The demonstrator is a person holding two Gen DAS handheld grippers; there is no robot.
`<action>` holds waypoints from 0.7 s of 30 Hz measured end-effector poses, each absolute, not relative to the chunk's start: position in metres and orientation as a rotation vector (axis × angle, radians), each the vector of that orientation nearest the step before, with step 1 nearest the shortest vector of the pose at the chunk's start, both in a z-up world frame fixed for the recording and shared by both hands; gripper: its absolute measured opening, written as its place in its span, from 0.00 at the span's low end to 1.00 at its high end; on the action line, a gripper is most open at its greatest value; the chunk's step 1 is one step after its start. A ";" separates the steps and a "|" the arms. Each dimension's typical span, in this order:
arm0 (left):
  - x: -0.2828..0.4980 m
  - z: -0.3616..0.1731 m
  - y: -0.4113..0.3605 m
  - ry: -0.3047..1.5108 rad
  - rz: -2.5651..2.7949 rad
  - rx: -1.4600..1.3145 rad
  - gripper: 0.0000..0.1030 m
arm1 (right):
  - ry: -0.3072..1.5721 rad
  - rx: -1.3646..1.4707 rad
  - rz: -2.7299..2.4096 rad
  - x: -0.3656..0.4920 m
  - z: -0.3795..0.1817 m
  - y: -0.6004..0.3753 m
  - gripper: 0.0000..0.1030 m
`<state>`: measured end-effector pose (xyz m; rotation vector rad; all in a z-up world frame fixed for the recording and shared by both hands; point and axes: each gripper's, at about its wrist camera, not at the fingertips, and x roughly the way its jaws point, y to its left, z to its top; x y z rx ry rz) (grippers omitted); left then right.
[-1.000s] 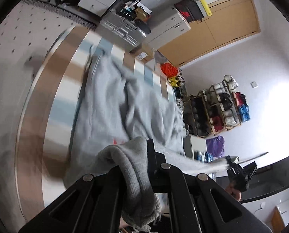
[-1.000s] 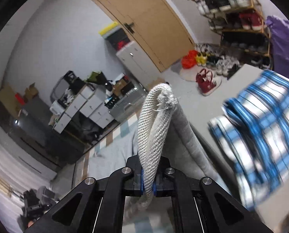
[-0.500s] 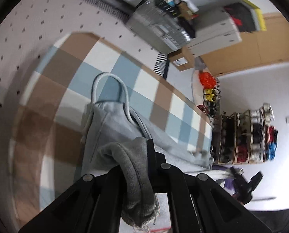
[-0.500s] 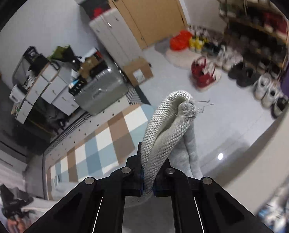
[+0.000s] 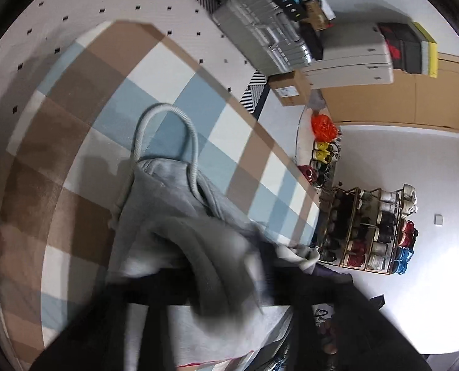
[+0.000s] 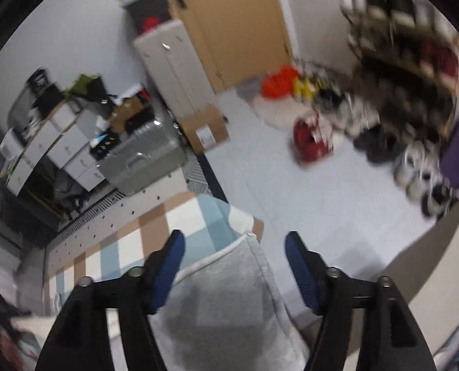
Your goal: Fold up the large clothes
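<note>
Surface: checked brown, blue and white blanket (image 5: 180, 71) spread flat as the folding surface.
Left wrist view: grey knit hooded sweatshirt (image 5: 167, 216) lies on the blanket, its white drawstring cord (image 5: 167, 114) looping beyond the hood; blurred left hand-held gripper (image 5: 226, 296) is opening, cloth slipping out between its jaws, apparently laying down a fold.
Right wrist view: right hand-held gripper (image 6: 234, 247) is opening wide above the sweatshirt's edge (image 6: 229, 278) near the blanket's corner, pads clear of cloth.

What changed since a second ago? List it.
Both jaws are opening: the left hand-held gripper and right hand-held gripper let go of the grey garment, which dropped onto the checked mat. The drawcord now lies looped there. The room is unchanged.
</note>
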<state>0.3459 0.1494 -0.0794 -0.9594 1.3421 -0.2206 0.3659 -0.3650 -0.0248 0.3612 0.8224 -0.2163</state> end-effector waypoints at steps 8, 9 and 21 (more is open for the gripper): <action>0.294 -0.049 0.155 1.309 -0.169 -0.857 0.84 | 0.945 0.094 0.025 0.273 -0.040 -0.275 0.81; 0.271 -0.048 0.150 1.301 -0.174 -0.832 0.84 | 0.950 0.114 0.057 0.257 -0.042 -0.269 0.81; 0.095 -0.159 0.114 1.324 -0.267 -1.023 0.84 | 0.911 0.780 0.161 0.107 -0.123 -0.292 1.00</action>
